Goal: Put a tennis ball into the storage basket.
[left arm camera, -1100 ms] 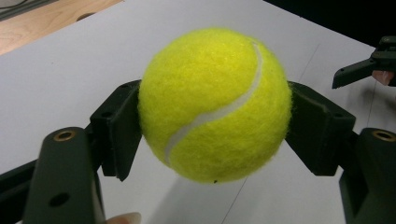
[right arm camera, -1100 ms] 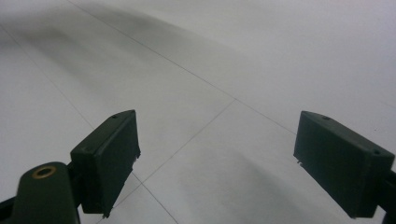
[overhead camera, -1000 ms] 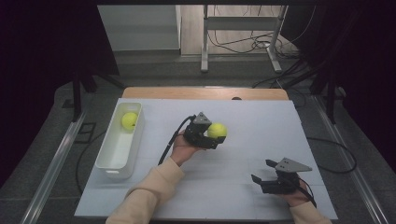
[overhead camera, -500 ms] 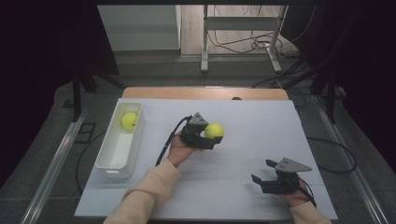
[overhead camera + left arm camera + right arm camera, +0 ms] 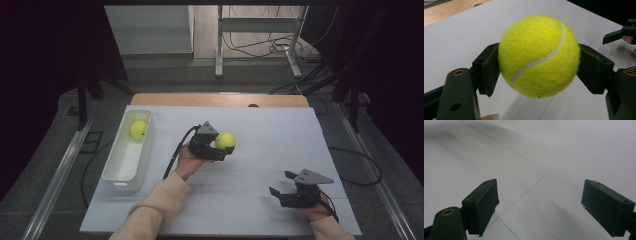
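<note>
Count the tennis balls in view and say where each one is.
2. One tennis ball is clamped in the left gripper above the table's middle; the other tennis ball lies in the white bin at the table's left.

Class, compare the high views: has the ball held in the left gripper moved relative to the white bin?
Yes, slightly: the ball in the left gripper has drifted a little toward the white bin.

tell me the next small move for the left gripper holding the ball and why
Probably carry it left toward the white bin. The left gripper is shut on a tennis ball, held clear of the table, and the bin already holds another ball, with bare space in front of it. The right gripper rests open, apart from this.
</note>
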The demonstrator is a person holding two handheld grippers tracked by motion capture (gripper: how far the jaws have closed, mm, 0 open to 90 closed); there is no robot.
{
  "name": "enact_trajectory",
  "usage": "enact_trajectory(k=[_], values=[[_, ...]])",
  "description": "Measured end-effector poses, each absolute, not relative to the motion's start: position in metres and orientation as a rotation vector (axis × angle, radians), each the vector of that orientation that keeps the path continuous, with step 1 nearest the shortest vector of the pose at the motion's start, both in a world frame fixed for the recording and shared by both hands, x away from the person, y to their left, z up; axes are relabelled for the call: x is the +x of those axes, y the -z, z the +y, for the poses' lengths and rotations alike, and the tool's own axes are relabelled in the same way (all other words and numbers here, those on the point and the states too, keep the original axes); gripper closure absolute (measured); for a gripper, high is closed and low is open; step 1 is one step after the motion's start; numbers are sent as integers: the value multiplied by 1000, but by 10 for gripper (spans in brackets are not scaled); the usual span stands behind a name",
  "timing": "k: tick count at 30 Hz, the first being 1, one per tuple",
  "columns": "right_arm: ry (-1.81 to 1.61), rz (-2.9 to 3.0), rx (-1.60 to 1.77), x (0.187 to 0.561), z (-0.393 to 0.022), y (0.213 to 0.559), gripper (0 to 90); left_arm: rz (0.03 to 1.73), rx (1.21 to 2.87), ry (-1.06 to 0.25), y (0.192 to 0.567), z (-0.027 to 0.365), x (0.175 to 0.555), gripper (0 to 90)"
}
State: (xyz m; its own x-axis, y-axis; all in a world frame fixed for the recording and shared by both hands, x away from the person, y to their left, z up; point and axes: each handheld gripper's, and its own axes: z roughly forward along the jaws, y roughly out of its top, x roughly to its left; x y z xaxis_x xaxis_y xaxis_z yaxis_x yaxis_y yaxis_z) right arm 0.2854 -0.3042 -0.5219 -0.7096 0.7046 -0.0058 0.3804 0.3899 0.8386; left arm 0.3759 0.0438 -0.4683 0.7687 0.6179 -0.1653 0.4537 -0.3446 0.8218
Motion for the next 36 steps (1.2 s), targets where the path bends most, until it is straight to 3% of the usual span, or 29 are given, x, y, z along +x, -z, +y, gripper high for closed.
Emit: enact_trajectory(k=[36], values=[[-1241,2290,940,285,-305,522,144,816,1976,-215,464,61,367,268]])
